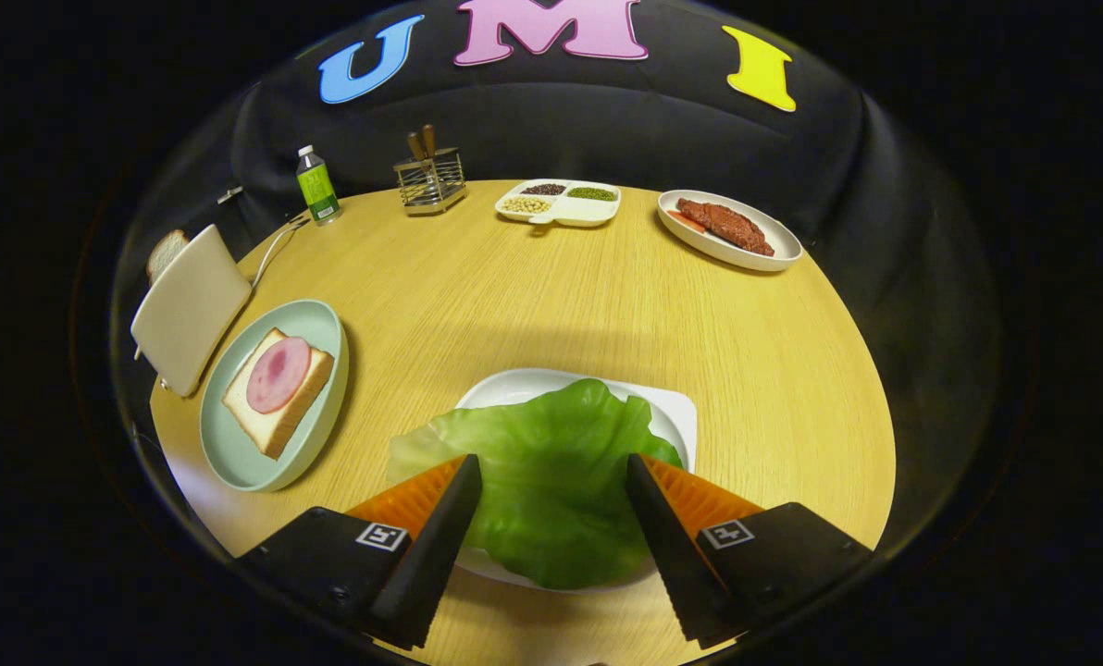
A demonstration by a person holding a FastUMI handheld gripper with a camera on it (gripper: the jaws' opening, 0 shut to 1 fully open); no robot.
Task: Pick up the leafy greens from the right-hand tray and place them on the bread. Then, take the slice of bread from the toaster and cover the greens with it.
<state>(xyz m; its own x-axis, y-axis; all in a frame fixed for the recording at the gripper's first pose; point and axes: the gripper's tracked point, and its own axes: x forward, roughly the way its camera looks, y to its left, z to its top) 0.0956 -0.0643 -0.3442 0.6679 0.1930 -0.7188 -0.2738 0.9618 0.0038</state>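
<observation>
A big green lettuce leaf (551, 472) lies on a white tray (676, 412), spilling over the tray's left rim. My gripper (551, 462) hovers over the leaf, open, one finger on each side of it and the leaf between them. To the left, a pale green plate (325, 333) holds a bread slice (316, 375) topped with a round pink ham slice (278, 373). Further left stands a cream toaster (191, 305) with a bread slice (165, 252) poking out of it.
At the table's far side stand a green bottle (316, 185), a wire rack with wooden-handled utensils (430, 178), a white divided dish of beans (559, 202) and a white oval plate with meat (727, 227). A cable (274, 248) runs from the toaster.
</observation>
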